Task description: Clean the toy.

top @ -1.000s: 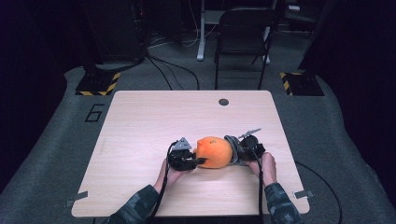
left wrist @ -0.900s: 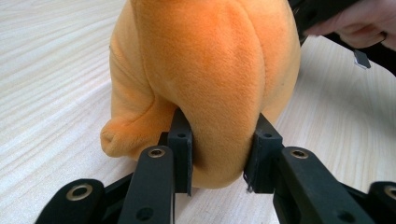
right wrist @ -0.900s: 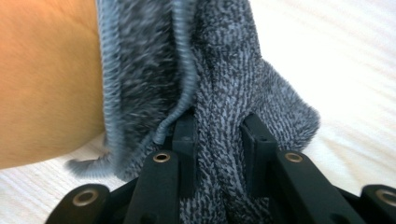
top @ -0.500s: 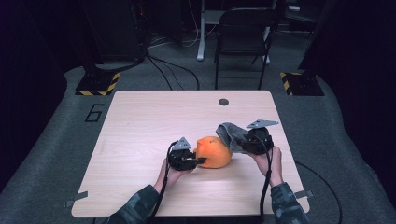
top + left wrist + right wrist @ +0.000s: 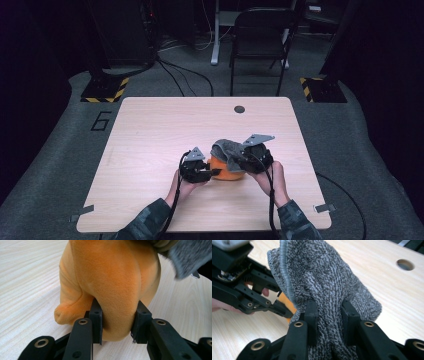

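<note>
Cloth hides much of the scene's middle: a grey knitted cloth (image 5: 227,150) drapes over the top of an orange plush toy (image 5: 226,172), so in the high view just the toy's lower orange body peeks out beneath it, near the middle of the wooden table (image 5: 150,130) and toward its near edge. What kind of figure the toy is cannot be made out; in the left gripper view its top is cut off by the frame edge and one small stubby limb sticks out low on the left.

The left gripper (image 5: 117,322) pinches a fold of the orange plush toy between its two black jaws, pads pressed into the fabric. The right gripper (image 5: 329,317) is clamped on a bunched part of the grey knitted cloth, which bulges up and spills over both jaws, hiding the toy behind it save for a sliver of orange. In the high view the right gripper sits just right of the toy, the left gripper just left of it, both hands close together.

Farther off, a round hole (image 5: 239,109) lies in the table near its far edge. Beyond the table stands a dark chair (image 5: 260,40), and two yellow-and-black striped blocks (image 5: 105,90) sit on the grey floor at far left and far right, partly lost in shadow.
</note>
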`<state>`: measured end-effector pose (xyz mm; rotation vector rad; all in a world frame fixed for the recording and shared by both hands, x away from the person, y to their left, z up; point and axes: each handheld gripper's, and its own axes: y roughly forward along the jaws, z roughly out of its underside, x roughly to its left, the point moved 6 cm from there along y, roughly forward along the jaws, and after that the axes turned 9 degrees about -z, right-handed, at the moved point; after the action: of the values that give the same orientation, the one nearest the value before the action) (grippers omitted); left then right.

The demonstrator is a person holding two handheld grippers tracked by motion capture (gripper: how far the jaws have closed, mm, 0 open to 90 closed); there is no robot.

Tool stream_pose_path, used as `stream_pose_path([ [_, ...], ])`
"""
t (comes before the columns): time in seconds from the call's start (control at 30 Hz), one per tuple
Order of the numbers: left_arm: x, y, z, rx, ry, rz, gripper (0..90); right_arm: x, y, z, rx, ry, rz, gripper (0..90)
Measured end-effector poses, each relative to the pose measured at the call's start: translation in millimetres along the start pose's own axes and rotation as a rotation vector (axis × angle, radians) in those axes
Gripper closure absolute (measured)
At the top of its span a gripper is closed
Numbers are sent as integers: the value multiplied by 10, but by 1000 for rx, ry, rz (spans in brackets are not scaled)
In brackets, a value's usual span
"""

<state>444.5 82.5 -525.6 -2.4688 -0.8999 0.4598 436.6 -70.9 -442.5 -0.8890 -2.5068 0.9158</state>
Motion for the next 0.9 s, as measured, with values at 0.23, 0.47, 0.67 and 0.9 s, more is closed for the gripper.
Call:
stream_pose_path([
  [0.23,-31,12,-9,-7,5,-1,671,129,-46,-72,-25,-34,-11,708],
  [0.47,-17,17,-1,0,10,3,673,84,69,11,41,-55,50,710],
  [0.67,-17,18,2,1,11,5,672,-14,69,45,48,-60,63,710],
  [0.9,-20,19,2,1,5,8,672,-264,46,160,80,17,91,709],
])
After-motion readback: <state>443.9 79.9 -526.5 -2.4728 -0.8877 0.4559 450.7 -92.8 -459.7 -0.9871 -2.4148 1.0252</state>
